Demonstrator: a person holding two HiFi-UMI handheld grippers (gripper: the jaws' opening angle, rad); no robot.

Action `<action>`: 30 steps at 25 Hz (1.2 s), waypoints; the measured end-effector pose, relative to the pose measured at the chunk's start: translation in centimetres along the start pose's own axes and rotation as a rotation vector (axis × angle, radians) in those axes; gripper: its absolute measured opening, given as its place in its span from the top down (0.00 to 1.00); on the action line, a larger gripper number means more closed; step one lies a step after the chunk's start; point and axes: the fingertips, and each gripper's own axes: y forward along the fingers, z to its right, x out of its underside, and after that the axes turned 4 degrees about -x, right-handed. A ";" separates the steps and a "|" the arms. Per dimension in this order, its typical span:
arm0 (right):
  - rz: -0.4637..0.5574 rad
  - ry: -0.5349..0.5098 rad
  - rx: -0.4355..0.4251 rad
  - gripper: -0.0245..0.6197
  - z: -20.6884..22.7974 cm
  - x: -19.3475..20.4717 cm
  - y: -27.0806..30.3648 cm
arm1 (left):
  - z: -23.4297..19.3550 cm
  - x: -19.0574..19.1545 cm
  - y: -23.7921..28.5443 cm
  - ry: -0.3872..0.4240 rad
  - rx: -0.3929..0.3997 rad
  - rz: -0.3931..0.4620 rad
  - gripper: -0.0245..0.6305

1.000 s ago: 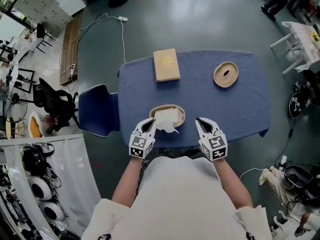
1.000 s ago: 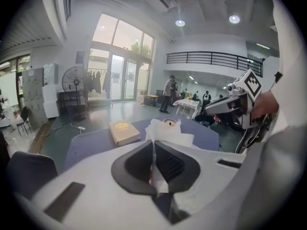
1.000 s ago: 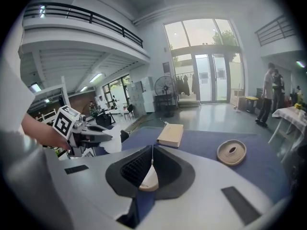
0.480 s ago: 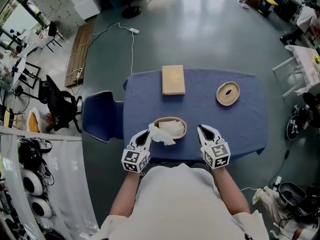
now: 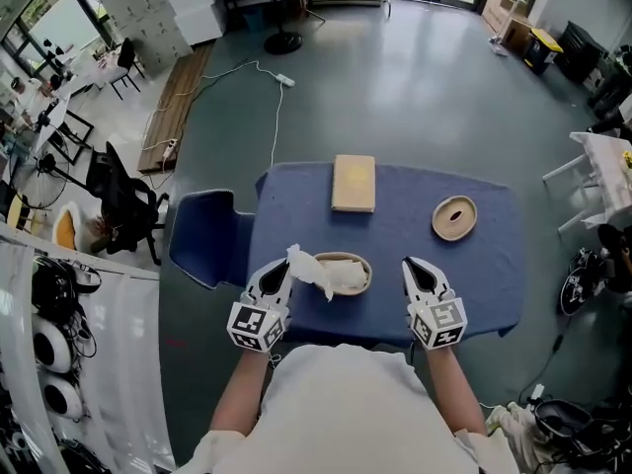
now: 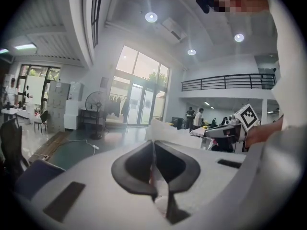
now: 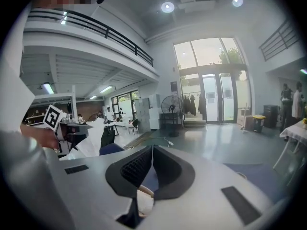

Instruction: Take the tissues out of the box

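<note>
An oval tan tissue box (image 5: 348, 272) sits on the blue table (image 5: 395, 230) near its front edge. My left gripper (image 5: 283, 266) is at the box's left end, shut on a white tissue (image 5: 309, 269) that stretches from the jaws back into the box. In the left gripper view the tissue (image 6: 165, 130) stands up just past the closed left gripper (image 6: 153, 150). My right gripper (image 5: 411, 266) hovers to the right of the box, shut with nothing in it; in the right gripper view the right gripper (image 7: 152, 152) has its jaws together.
A flat tan box (image 5: 354, 183) lies at the table's far side and a round wooden ring (image 5: 454, 217) at the right. A blue chair (image 5: 202, 235) stands against the table's left edge. A cable (image 5: 269, 97) runs over the grey floor.
My left gripper has drawn the tissue up and to the left, out of the box. The right gripper has kept its place beside the box. The head view has pulled back.
</note>
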 end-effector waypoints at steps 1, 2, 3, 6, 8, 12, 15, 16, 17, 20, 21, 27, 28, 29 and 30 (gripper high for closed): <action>0.010 -0.006 -0.001 0.91 0.0 -0.6 0.0 | -0.3 -0.8 -0.2 0.003 -0.005 0.014 0.94; 0.020 -0.013 -0.003 0.91 0.0 -1.3 0.0 | -0.5 -1.5 -0.4 0.006 -0.010 0.027 0.94; 0.029 -0.021 -0.005 0.91 -0.1 -1.8 0.0 | -0.7 -2.1 -0.7 0.009 -0.016 0.040 0.94; 0.051 -0.051 -0.015 0.91 -0.3 -3.0 0.1 | -1.4 -3.5 -1.3 0.019 -0.028 0.072 0.94; 0.060 -0.067 -0.013 0.91 -0.1 -3.4 0.0 | -1.7 -4.1 -1.4 0.031 -0.036 0.087 0.94; 0.077 -0.084 -0.003 0.91 -0.1 -4.0 -0.2 | -2.4 -4.7 -1.7 0.035 -0.050 0.100 0.94; 0.099 -0.107 -0.004 0.91 -0.3 -4.8 -0.4 | -2.8 -4.9 -1.9 0.032 -0.056 0.106 0.94; 0.105 -0.111 -0.004 0.91 -0.4 -5.1 -0.4 | -2.9 -5.0 -1.9 0.032 -0.056 0.108 0.94; 0.109 -0.113 -0.004 0.91 -0.4 -5.3 -0.4 | -3.1 -5.1 -1.9 0.031 -0.056 0.109 0.94; 0.113 -0.112 -0.002 0.91 -0.7 -5.5 -0.4 | -3.3 -5.0 -2.0 0.024 -0.053 0.110 0.94; 0.112 -0.113 -0.001 0.91 -0.7 -5.6 -0.5 | -3.2 -5.0 -2.0 0.023 -0.052 0.110 0.94; 0.109 -0.114 -0.002 0.91 -0.4 -5.7 -0.8 | -2.7 -4.9 -1.6 0.018 -0.046 0.106 0.94; 0.109 -0.114 -0.002 0.91 -0.4 -5.7 -0.8 | -2.7 -4.9 -1.6 0.018 -0.045 0.105 0.94; 0.108 -0.115 -0.003 0.91 -0.5 -5.7 -0.8 | -2.7 -4.9 -1.6 0.018 -0.044 0.104 0.94; 0.108 -0.115 -0.002 0.91 -0.6 -5.8 -0.8 | -2.7 -4.9 -1.6 0.018 -0.043 0.104 0.94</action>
